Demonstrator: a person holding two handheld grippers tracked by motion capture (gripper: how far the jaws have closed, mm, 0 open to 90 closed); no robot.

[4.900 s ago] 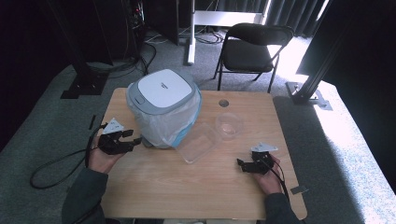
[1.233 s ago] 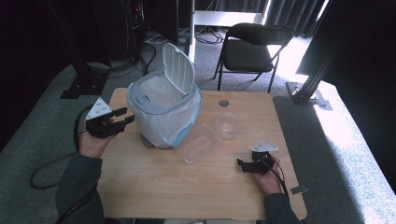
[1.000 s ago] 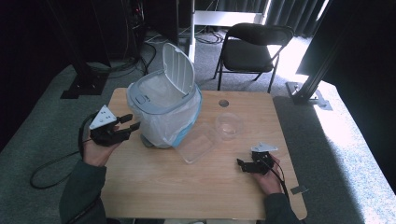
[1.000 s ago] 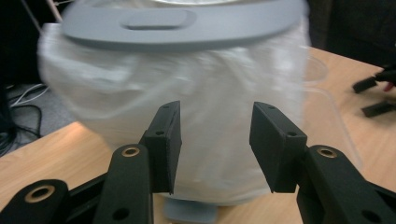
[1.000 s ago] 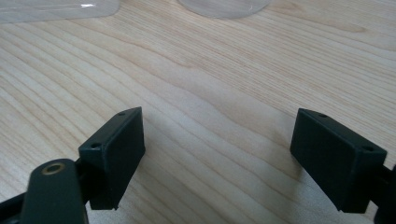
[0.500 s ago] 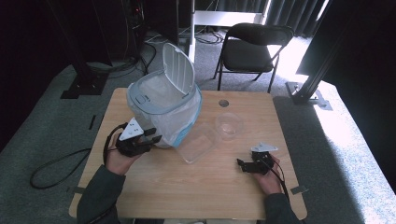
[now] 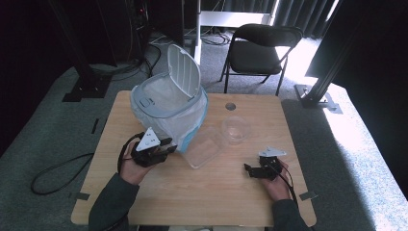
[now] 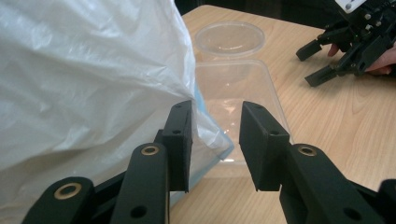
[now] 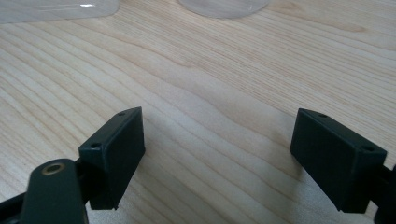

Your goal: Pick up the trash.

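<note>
Beside the bagged bin [image 7: 168, 108] on the surface [image 7: 216, 192]: clear rectangular tub [image 8: 233, 88], probably light, thin, slippery; best pinched at its rim. Left tool [image 8: 215, 135] released, empty; right tool [image 9: 217, 154] wide apart.

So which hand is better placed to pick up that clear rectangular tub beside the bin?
Probably the left. Its tool is open and pointed at the tub, right beside the bin's bag. The right tool rests farther off.
</note>
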